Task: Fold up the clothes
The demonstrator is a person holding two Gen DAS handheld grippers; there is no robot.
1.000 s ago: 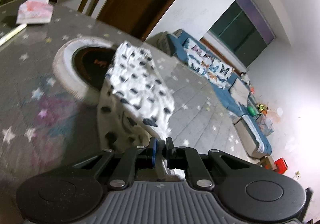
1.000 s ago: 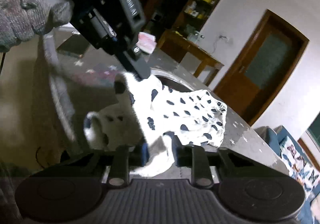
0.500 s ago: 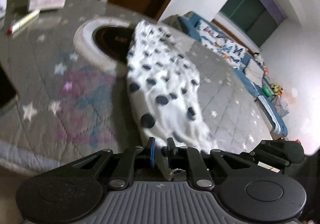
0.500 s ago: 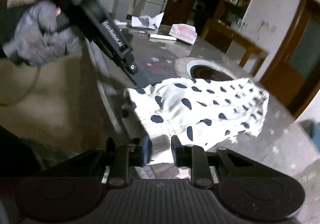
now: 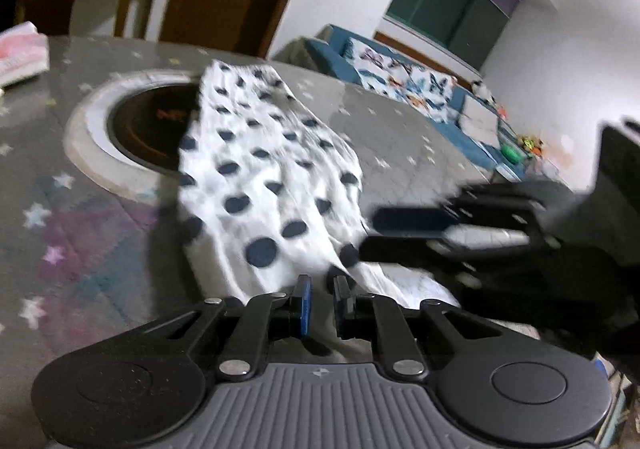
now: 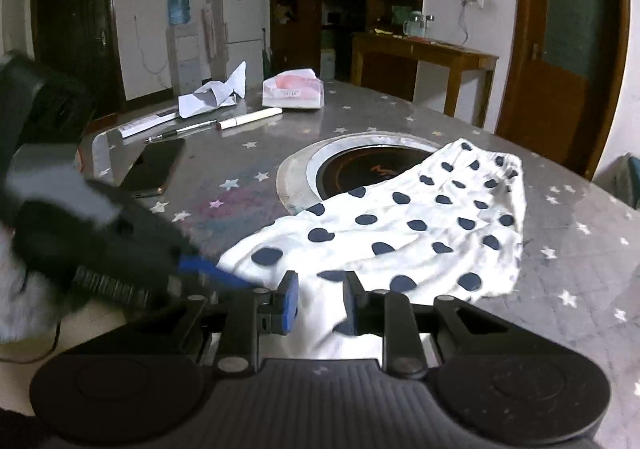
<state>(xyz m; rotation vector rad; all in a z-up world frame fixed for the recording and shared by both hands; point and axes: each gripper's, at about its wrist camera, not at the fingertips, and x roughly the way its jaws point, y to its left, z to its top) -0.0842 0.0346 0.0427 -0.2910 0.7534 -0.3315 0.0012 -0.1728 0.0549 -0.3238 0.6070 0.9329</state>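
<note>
Left gripper [image 5: 320, 299]: jaws nearly together, pinching the near hem of the garment.
Right gripper [image 6: 320, 299]: jaws parted, white cloth lying loose between them; not clamped.
Garment [image 6: 404, 225]: white with dark blue spots, spread flat on the table [image 6: 580, 249], wrinkled, its far end overlapping the round inset hob [image 6: 360, 165].
Around: phone [image 6: 154, 167], pens [image 6: 248, 117], crumpled paper [image 6: 216, 95], tissue pack [image 6: 294, 89] well beyond the cloth.
In the way: the hob rim under the cloth's far edge.
</note>
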